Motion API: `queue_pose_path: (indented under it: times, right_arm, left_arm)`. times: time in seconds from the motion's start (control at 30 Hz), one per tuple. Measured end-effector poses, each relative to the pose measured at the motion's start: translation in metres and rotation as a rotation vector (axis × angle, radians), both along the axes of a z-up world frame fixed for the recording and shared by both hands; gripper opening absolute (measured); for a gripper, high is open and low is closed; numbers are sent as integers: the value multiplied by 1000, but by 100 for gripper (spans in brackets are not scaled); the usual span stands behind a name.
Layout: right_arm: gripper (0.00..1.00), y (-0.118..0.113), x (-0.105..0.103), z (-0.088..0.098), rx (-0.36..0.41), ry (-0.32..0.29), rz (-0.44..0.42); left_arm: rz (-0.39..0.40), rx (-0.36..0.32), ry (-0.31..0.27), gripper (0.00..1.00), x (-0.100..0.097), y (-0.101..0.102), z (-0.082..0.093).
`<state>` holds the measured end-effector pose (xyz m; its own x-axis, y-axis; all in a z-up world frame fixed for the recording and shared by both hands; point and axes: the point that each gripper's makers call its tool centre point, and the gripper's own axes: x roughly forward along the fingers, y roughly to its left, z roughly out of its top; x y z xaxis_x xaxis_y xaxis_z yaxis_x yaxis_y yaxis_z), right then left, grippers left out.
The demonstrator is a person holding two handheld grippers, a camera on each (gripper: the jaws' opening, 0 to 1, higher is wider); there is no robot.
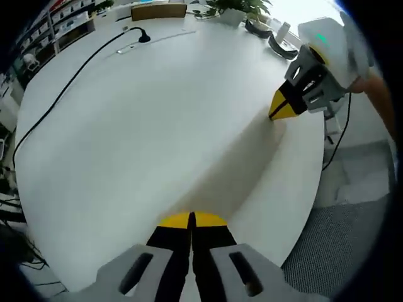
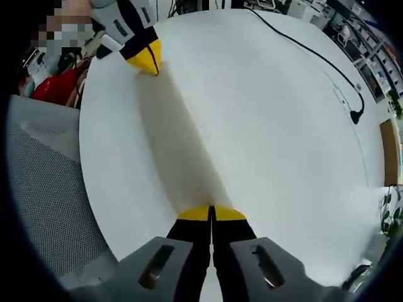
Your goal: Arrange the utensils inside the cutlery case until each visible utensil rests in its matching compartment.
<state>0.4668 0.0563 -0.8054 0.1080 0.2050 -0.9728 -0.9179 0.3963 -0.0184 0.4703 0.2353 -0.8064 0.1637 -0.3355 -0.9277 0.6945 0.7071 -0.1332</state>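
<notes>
The left gripper (image 1: 191, 219) is hovering low over the white round table (image 1: 157, 113), jaws pressed together on nothing. The right gripper (image 2: 211, 214) is doing likewise, also closed and empty. The left gripper view is catching a black cable (image 1: 69, 82), a potted plant (image 1: 236, 7) and grey carpet (image 1: 340, 233); the right gripper view is showing a grey mesh chair (image 2: 50, 207) instead. The cutlery case and utensils are lying somewhere outside both views
</notes>
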Motion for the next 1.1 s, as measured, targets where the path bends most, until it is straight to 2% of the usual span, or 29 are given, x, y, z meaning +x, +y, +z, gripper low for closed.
queue_pose_path:
  times: [0.03, 0.23, 0.3, 0.37, 0.4, 0.43, 0.47, 0.5, 0.53, 0.57, 0.73, 0.83, 0.93, 1.03, 1.1]
  right_arm:
    - [0, 0, 0, 0, -2, -1, -5]
    - [0, 0, 0, 1, -15, -6, 16]
    - [0, 2, -1, 2, 39, 9, 70]
    - [0, 7, -2, 5, 117, -9, 79]
    - [6, 5, -2, 5, 115, -18, 80]
    - [15, 6, -5, 4, 116, -24, 123]
    - [22, 8, -7, 5, 119, -29, 174]
    - [25, 11, -5, 6, 127, -56, 240]
    - [29, 11, -9, 6, 126, -50, 266]
    - [30, 11, -8, 6, 126, -51, 256]
    - [43, 15, -6, 5, 151, -23, 245]
    - [42, 17, -9, 4, 161, -9, 267]
    - [41, 20, -18, -1, 151, 23, 296]
    - [40, 17, -18, -12, 87, -1, 353]
    - [38, 18, -17, -15, 80, -14, 352]
  left_arm:
    - [-24, -5, -17, 0, 3, -3, 1]
    - [-45, -22, -57, 0, 2, -7, 6]
    - [-105, -34, -111, 0, 3, -12, 8]
    - [-162, -51, -149, 1, 0, -15, 11]
    - [-223, -74, -196, 7, 1, -20, 16]
    - [-269, -62, -250, 17, 4, -21, 20]
    - [-343, -45, -278, 28, 3, -22, 21]
    - [-385, -34, -298, 34, 3, -23, 21]
    - [-430, -22, -288, 39, 0, -24, 17]
    - [-434, -10, -274, 43, -2, -23, 14]
    - [-462, -25, -241, 46, -6, -28, 0]
    - [-469, -25, -241, 50, -4, -28, -7]
    - [-479, -11, -247, 48, 0, -27, -11]
    - [-499, 10, -254, 46, -1, -27, -12]
    - [-512, 23, -267, 46, -2, -27, -12]
